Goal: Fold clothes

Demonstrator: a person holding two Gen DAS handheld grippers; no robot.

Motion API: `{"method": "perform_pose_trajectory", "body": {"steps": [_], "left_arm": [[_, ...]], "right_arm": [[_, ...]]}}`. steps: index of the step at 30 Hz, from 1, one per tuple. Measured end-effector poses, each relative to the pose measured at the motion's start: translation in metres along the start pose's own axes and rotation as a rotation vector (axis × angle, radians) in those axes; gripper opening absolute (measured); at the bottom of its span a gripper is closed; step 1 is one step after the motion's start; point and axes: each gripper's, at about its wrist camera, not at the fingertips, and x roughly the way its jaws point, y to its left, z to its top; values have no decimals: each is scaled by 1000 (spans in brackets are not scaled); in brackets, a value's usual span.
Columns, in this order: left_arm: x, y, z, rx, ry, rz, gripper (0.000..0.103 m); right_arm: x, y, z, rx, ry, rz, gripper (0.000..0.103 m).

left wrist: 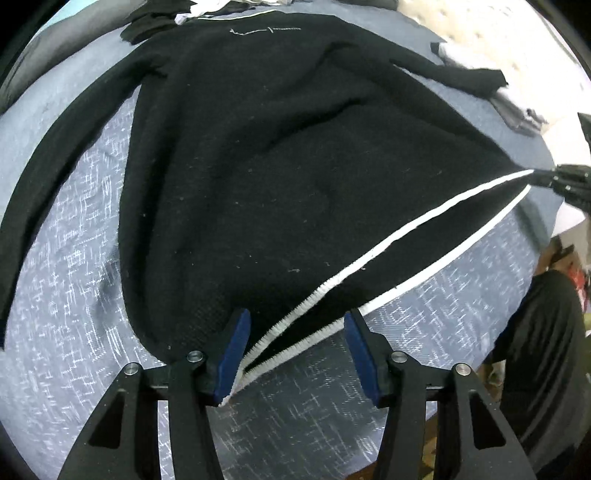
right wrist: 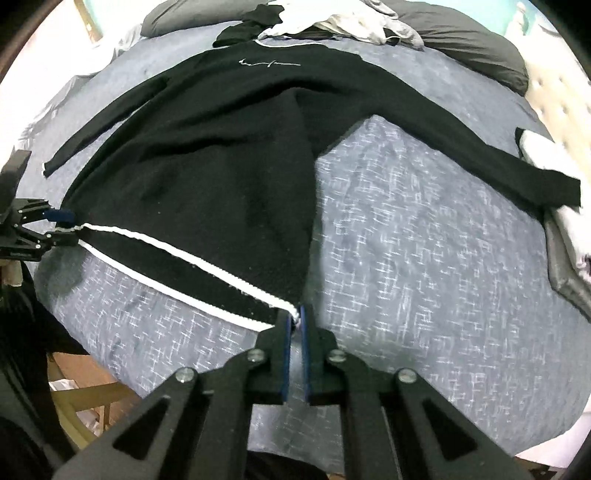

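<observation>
Here the black sweater (right wrist: 221,155) lies spread on the bed (right wrist: 424,240), collar far away, both sleeves stretched out to the sides. Its white-edged hem (right wrist: 177,254) is lifted a little at 2 corners. The right claw (right wrist: 294,321) is pressed together and pinches 1 hem corner. The left claw (left wrist: 295,354) is spread in its own view; the other hem corner lies between its fingers, against the left pad, but the pads do not press it from both sides. From the right view, this claw looks closer on the cloth, so I cannot tell for sure how firm the hold is.

The risk I see is on the left side. If both claws lift or carry the hem toward the collar while the left one is not closed, that corner can slip out, and the fold will come crooked. The knit also looks soft and heavy, so it may sag in the middle and make wrinkles. A pile of other clothes (right wrist: 332,22) lies near the collar and could catch the hem.
</observation>
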Motion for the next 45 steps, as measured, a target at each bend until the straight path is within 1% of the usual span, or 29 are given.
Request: {"method": "perform_pose_trajectory", "body": {"steps": [4,5,6,7,8,9,10,12,15,16,17,18,19,20,21,22,25,30,32,38,39,40,41,45], "left_arm": [[2,-4,-2,45,4,21,56],[2,-5,-2,56,4,24,51],[3,-6,-2,64,9,22,41],[4,-6,-3,68,15,15,34],[4,-6,-3,70,16,7,19],[3,-6,-3,70,15,-2,6],[1,-5,-4,69,14,-13,4],[-3,-3,-4,61,9,-38,5],[-21,22,-4,-48,-37,-94,6],[-27,30,-5,-67,-53,-95,8],[-32,38,-6,-88,-67,-96,13],[-36,48,-7,-116,-75,-99,22],[-39,59,-9,-149,-78,-96,27],[-39,68,-10,-174,-76,-94,34],[-38,73,-13,-195,-68,-103,38],[-36,78,-15,-216,-59,-113,38],[-31,88,-20,-273,-40,-147,38],[-14,77,-26,-317,-8,-218,39],[-12,84,-27,-343,2,-257,39],[-5,82,-27,-353,10,-280,37],[-4,82,-27,-347,11,-277,33],[-5,81,-27,-338,11,-272,25],[-6,80,-27,-329,10,-266,7],[-36,76,-22,-280,-45,-232,7]], "right_arm": [[-2,-14,-7,44,-5,17,4],[-3,-17,-8,52,-6,17,4],[-3,-20,-9,59,-8,16,4],[-4,-21,-10,64,-8,17,4],[-6,-23,-12,66,-9,19,4],[-7,-23,-13,61,-9,21,4],[-9,-22,-15,57,-8,24,4],[-12,-22,-19,47,-7,28,4],[-13,-21,-25,32,3,35,4],[-12,-21,-26,30,9,34,4],[-10,-22,-28,28,14,33,4],[-8,-22,-29,31,18,35,4],[-6,-23,-30,35,22,37,4],[-4,-23,-31,36,25,36,4],[-2,-24,-32,37,28,37,4],[0,-24,-32,36,32,38,4],[6,-27,-35,44,43,42,4],[3,-28,-35,51,34,55,4],[2,-29,-35,54,30,61,4],[-2,-29,-34,65,17,76,4],[-3,-28,-34,66,13,76,4],[-5,-27,-33,64,7,75,4],[-8,-26,-33,62,-1,74,4],[-22,-25,-30,48,-32,79,4]]}}
